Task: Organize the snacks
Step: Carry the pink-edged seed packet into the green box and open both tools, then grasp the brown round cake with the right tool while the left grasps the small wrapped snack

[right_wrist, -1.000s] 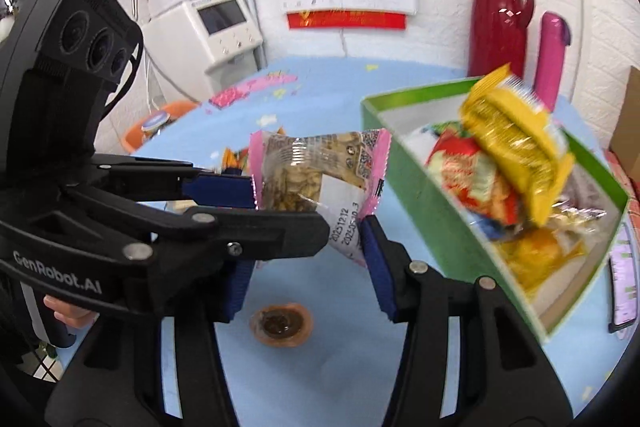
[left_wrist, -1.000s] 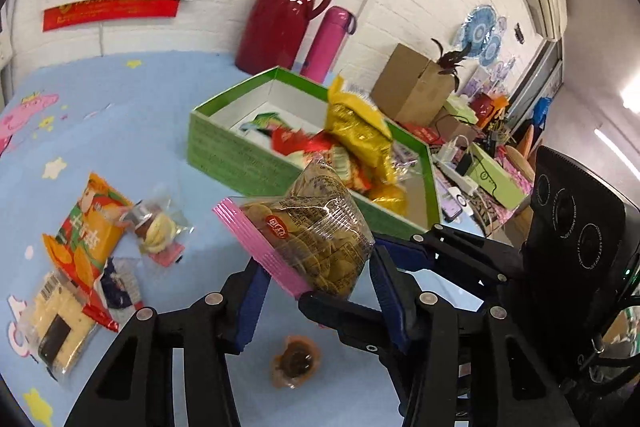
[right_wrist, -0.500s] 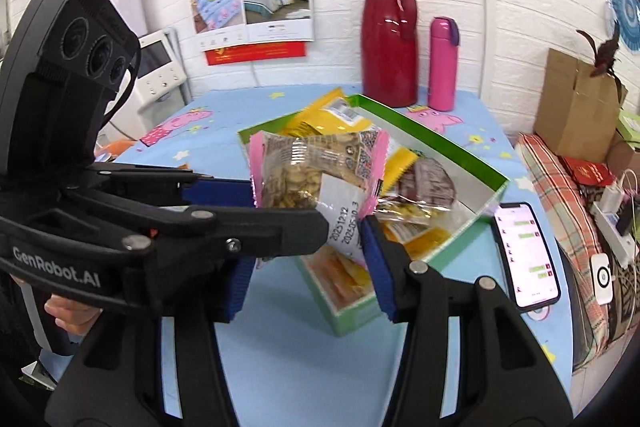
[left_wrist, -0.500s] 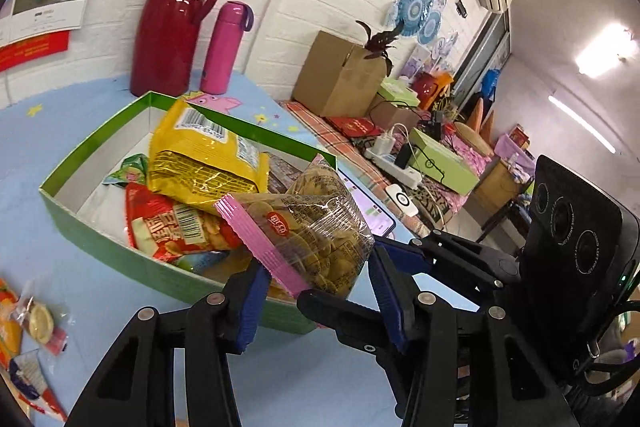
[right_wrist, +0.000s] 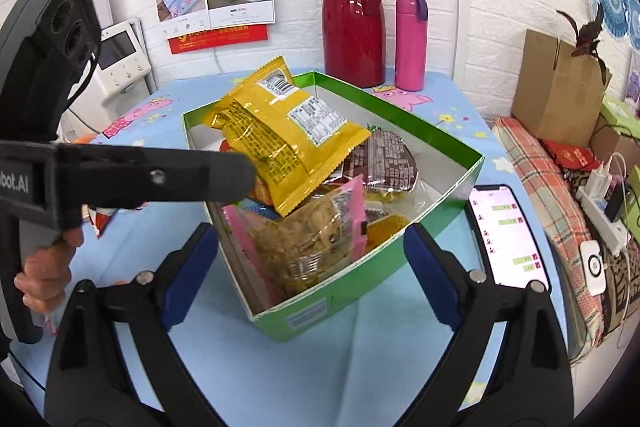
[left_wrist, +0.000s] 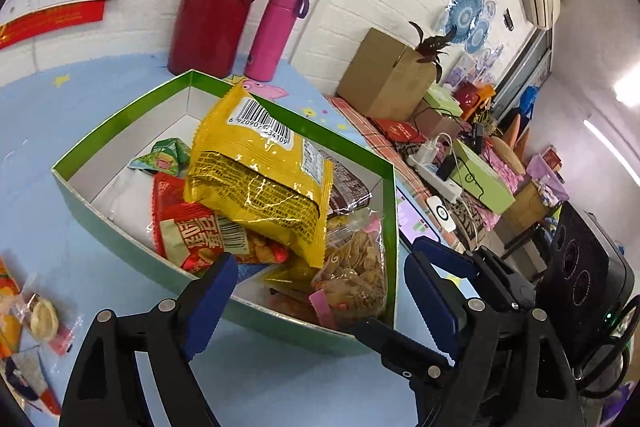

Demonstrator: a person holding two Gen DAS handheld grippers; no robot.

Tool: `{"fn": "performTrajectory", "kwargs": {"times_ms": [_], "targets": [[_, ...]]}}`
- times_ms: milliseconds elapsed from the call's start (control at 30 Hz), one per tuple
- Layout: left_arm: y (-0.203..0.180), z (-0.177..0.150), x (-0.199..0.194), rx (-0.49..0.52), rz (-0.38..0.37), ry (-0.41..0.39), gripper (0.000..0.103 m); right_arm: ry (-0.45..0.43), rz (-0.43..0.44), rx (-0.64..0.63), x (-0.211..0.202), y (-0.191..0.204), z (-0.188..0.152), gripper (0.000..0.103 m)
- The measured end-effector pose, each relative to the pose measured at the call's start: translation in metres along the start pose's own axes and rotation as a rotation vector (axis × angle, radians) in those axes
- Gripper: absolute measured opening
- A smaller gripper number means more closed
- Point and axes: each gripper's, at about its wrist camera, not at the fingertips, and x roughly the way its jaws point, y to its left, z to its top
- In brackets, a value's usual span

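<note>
Left wrist view. Left gripper (left_wrist: 316, 299) spread wide, holding nothing, poised over the near corner of the green snack box (left_wrist: 224, 311). The pink-sealed clear packet of crisps (left_wrist: 352, 271) lies inside that corner, leaning on the box wall, under the lower edge of the yellow snack bag (left_wrist: 260, 179); a red packet (left_wrist: 204, 235) sits beside it. Loose snacks (left_wrist: 36, 315) lie on the blue tablecloth (left_wrist: 280, 379) at far left, well apart from the box. Judgement: a drop into the box looks complete; the next move calls for lifting clear of the rim and swinging left to those loose packets.

Right wrist view. Right gripper (right_wrist: 312, 267) also spread and empty, straddling the same box corner from just outside it; the packet stands propped in the corner between the fingers' line. A hand (right_wrist: 44, 267) grips the other tool's handle at left. A phone (right_wrist: 508, 231) lies just beside the box's right wall, near the table edge. Open room is mostly the near cloth; right side is tight.
</note>
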Motion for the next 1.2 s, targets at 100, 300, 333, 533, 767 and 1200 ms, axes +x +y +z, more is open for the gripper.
{"fn": "performTrajectory", "kwargs": {"times_ms": [100,300,333,533,767,1200], "targets": [[0.003,-0.004,-0.011,-0.007,0.008,-0.004,0.087,-0.005,0.016,0.028,-0.01,0.002,0.003,0.094],[0.009,-0.019,-0.065,0.035,0.093,-0.046,0.087,-0.082,0.043,0.033,-0.049,0.022,0.01,0.099],[0.014,-0.024,-0.078,0.035,0.111,-0.057,0.087,-0.095,0.05,0.034,-0.055,0.027,0.01,0.1],[0.059,-0.067,-0.145,-0.05,0.218,-0.098,0.087,-0.101,0.14,0.037,-0.07,0.057,0.001,0.101],[0.12,-0.115,-0.192,-0.204,0.336,-0.146,0.087,0.038,0.185,0.029,-0.041,0.101,-0.028,0.101],[0.14,-0.125,-0.155,-0.134,0.365,-0.094,0.087,0.189,0.139,-0.022,0.014,0.147,-0.062,0.101]]}}
